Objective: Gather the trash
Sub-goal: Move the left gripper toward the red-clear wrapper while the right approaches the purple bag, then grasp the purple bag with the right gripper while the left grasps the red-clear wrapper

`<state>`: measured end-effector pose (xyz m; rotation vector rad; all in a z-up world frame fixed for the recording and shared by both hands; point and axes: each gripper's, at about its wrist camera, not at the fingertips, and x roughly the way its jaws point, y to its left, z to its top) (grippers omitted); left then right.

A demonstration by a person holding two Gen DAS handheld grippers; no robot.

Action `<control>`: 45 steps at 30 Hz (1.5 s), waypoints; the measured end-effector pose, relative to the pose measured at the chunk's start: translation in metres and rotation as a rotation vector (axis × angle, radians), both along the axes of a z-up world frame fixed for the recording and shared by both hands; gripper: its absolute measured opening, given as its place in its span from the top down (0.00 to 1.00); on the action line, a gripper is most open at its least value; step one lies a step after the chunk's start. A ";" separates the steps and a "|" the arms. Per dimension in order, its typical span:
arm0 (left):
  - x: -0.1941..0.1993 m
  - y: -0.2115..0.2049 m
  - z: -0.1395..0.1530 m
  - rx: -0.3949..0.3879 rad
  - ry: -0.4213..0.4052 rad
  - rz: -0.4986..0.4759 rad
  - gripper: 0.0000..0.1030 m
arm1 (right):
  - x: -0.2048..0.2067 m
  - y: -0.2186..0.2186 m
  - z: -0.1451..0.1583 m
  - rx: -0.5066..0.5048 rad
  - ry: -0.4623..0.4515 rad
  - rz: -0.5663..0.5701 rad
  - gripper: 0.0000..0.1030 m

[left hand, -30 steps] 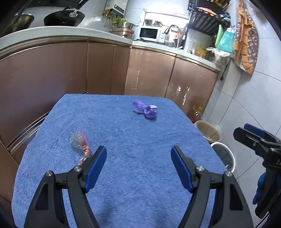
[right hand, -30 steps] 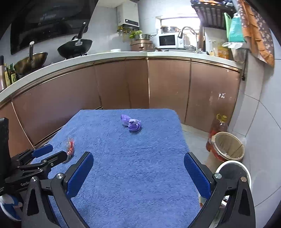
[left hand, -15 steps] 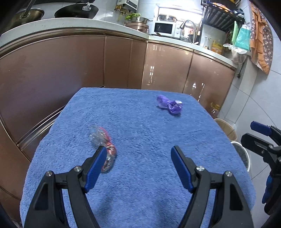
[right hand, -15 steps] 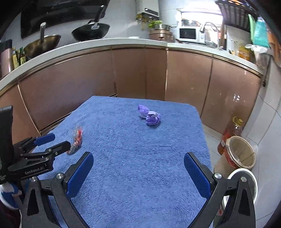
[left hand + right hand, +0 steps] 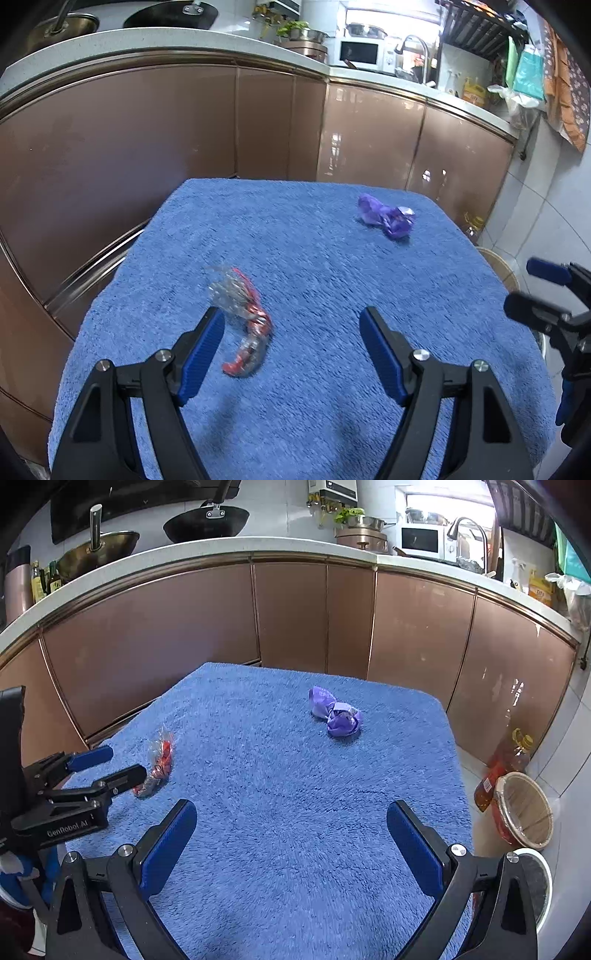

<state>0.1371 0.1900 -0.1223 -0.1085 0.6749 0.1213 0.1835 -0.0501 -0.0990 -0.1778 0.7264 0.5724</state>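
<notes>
A crumpled clear and red wrapper (image 5: 245, 317) lies on the blue towel (image 5: 314, 266), just ahead of my left gripper's (image 5: 291, 328) left finger. The left gripper is open and empty. The wrapper also shows in the right wrist view (image 5: 159, 766), next to the left gripper (image 5: 110, 762). A crumpled purple wrapper (image 5: 388, 218) lies farther back on the right; it shows in the right wrist view (image 5: 336, 714) too. My right gripper (image 5: 291, 827) is open and empty above the towel's near part, and it shows at the right edge of the left wrist view (image 5: 532, 291).
Brown kitchen cabinets (image 5: 295, 616) curve around behind the table. A woven waste basket (image 5: 524, 808) stands on the floor at the right, with an oil bottle (image 5: 506, 760) beside it and a white round bin (image 5: 535, 882) nearer.
My left gripper has moved left and forward, so the red wrapper now lies between its fingers' line instead of behind the left finger. The right gripper has moved closer to the table.
</notes>
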 end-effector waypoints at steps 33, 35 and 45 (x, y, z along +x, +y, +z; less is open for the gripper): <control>0.056 0.039 -0.072 -0.052 0.203 0.015 0.38 | 0.199 0.029 -0.063 -0.007 0.058 0.100 0.07; 0.055 0.039 -0.073 -0.038 0.205 0.022 0.40 | 0.210 0.032 -0.070 0.005 0.085 0.091 0.14; 0.059 0.034 -0.074 0.005 0.210 0.042 0.53 | 0.230 0.039 -0.086 0.016 0.165 0.068 0.54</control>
